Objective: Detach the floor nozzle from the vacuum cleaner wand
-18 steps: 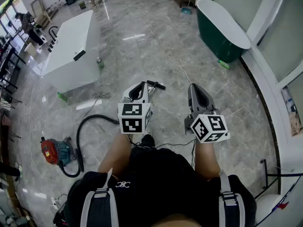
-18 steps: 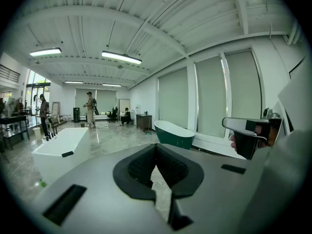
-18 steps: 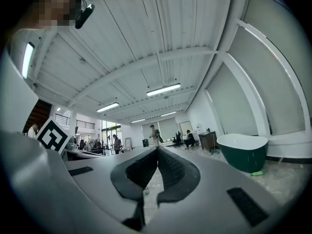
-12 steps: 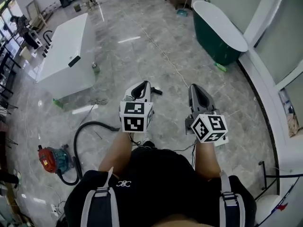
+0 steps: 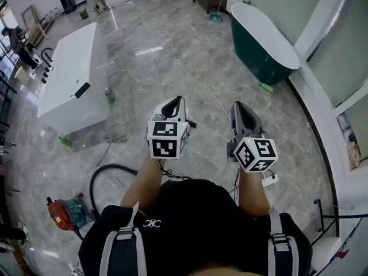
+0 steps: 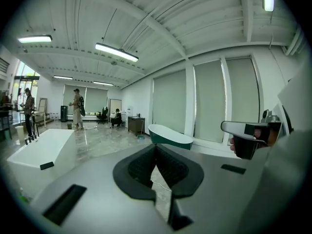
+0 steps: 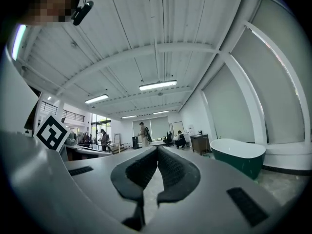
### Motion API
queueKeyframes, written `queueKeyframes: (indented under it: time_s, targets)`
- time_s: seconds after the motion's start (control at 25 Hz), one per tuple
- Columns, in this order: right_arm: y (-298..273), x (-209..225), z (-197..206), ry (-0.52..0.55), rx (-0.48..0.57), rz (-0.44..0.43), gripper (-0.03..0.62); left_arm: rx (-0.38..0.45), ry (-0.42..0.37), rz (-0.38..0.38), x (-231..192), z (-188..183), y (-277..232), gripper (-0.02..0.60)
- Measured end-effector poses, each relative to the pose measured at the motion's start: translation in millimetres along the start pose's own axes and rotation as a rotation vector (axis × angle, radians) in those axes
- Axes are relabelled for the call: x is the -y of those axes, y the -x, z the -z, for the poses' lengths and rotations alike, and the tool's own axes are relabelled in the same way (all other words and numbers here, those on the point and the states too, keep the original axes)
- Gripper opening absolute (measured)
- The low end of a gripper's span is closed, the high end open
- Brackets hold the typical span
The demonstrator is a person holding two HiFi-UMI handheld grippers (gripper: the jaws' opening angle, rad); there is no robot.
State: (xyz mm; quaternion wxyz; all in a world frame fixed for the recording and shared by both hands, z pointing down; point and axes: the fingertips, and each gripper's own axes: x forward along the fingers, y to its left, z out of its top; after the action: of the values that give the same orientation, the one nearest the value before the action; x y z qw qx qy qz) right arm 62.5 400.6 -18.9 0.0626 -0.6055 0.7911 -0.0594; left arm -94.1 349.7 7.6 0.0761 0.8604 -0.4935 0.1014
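– Checking tools first: left gripper (image 6: 156,152), what state?
– Jaws together, nothing between the pads. Right gripper (image 7: 157,154) is the same, closed on nothing. Both are held out in front of the person, side by side and apart.
– Floor nozzle, where?
– Can't pick it out in any view. The red and teal vacuum canister (image 5: 64,213) sits on the grey marble floor (image 5: 144,73), well behind and left of the left gripper. A curved black hose (image 5: 99,180) arches from it toward the person's left arm. There's a small black piece (image 5: 190,123) just right of the left gripper's jaws. Maybe the wand's end, can't tell.
– Handling?
– My guess: the nozzle is hard plastic, so light, stiff, and smooth enough to be a bit slippery. The wand is a rigid tube. The joint is likely a push fit or a catch. One gripper on the nozzle neck, the other on the wand just above the joint, then pull straight apart with no levering.
– Containers?
– A dark green oval bathtub with white inside (image 5: 252,52) is well ahead and right of the right gripper. What shows of its inside looks bare. A white rectangular tub-like block (image 5: 63,79) is well ahead and left of the left gripper, with a small flat black thing (image 5: 81,89) on top. Whether its top is open, can't tell. A small green can (image 5: 108,95) stands on the floor just beside it, contents not visible.
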Motion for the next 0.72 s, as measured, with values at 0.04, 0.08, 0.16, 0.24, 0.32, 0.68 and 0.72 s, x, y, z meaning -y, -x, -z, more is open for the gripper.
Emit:
queueKeyframes:
  time_s: [0.04,0.08,0.16,0.24,0.32,0.68,0.72]
  targets:
    - [-12.2,-0.2,1.2,0.005,-0.002,0.007,0.015,0.0,0.001,0.003,-9.3,-1.2,-7.8,0.011]
    - [-24.0,1.4,2.5,0.005,-0.002,0.019,0.015,0.0,0.0,0.005,-18.4,-1.8,-15.9,0.011]
    - [-44.7,10.5,5.5,-0.024,0.002,0.064,0.015,-0.003,0.003,0.006,-36.1,-1.4,-32.0,0.011]
    - [-60.7,19.3,10.3,-0.086,0.001,0.093,0.015,-0.01,0.012,0.002,-52.1,-0.1,-45.1,0.011]
    - [-75.3,22.3,15.5,-0.144,-0.012,0.084,0.015,-0.02,0.015,-0.001,-65.6,0.2,-54.6,0.011]
    - [-144.5,39.4,29.6,-0.133,-0.025,0.005,0.015,-0.088,0.004,-0.049,-96.8,14.3,-108.6,0.011]
    - [-155.8,44.2,32.5,-0.142,-0.032,-0.008,0.015,-0.09,0.001,-0.059,-100.4,14.2,-117.0,0.011]
